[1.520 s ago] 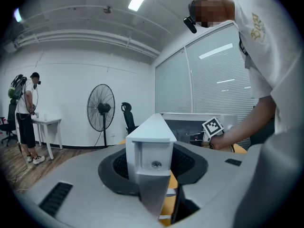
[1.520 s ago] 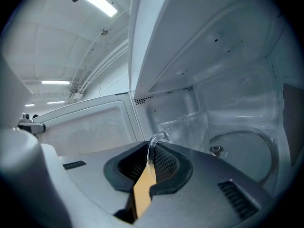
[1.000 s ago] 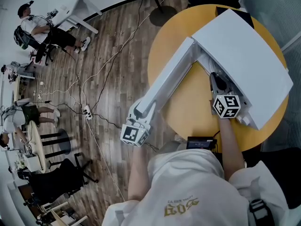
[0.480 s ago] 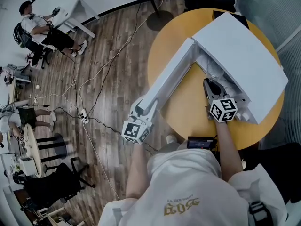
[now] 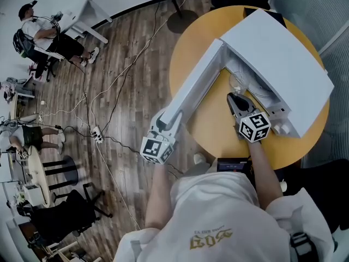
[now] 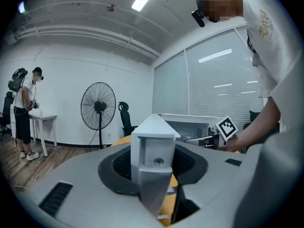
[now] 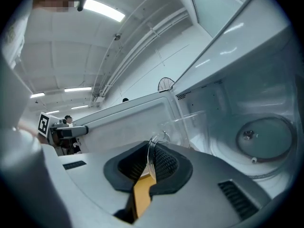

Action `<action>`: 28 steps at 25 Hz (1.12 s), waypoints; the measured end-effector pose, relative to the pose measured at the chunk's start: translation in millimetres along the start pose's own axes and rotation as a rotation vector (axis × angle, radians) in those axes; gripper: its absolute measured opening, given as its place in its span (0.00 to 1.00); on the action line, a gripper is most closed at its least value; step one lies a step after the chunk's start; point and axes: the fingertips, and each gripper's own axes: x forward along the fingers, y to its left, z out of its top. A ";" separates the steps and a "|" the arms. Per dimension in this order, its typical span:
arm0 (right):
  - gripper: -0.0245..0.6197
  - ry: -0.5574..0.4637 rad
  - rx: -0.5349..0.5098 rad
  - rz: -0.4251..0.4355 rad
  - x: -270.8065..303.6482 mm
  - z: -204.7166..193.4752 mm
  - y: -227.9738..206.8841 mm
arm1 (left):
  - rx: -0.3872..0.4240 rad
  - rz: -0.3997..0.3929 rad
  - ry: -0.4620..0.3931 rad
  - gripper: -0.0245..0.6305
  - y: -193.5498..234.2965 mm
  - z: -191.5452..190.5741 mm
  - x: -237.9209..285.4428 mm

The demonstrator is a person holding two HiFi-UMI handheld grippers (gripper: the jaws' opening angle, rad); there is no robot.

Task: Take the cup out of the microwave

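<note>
The white microwave [image 5: 283,59] stands on the round yellow table [image 5: 218,130] with its door [image 5: 196,86] swung wide open. My left gripper [image 5: 163,127] is shut on the door's free edge [image 6: 153,151], which fills the gap between its jaws [image 6: 154,175]. My right gripper [image 5: 233,100] is at the oven's mouth, shut on the handle of a clear glass cup [image 7: 187,125]. The handle sits pinched between the pads [image 7: 151,161]. In the head view the cup [image 5: 240,83] shows faintly just ahead of the jaws, at the cavity's opening.
The turntable hub [image 7: 263,137] lies inside the cavity to the right. A black device [image 5: 234,164] sits at the table's near edge. Cables [image 5: 109,102] run across the wooden floor, a fan's base [image 5: 182,21] stands beyond the table, and people sit at desks [image 5: 43,31] far left.
My right gripper has drawn back out of the microwave toward the person, bringing the cup with it. The left gripper and the door have kept still.
</note>
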 end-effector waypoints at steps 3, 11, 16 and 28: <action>0.08 0.016 -0.001 0.027 1.6 -6.0 5.8 | -0.004 -0.001 0.000 0.31 0.2 -0.6 0.6; 0.08 0.061 -0.007 0.082 1.3 -20.6 18.9 | -0.004 0.006 -0.002 0.31 -1.1 0.0 -0.1; 0.08 0.092 -0.006 0.118 0.7 -32.7 27.1 | -0.004 0.009 -0.006 0.31 -2.1 1.4 0.2; 0.08 0.173 -0.038 0.210 3.5 -63.0 47.4 | -0.004 0.016 -0.006 0.31 -3.1 0.1 0.0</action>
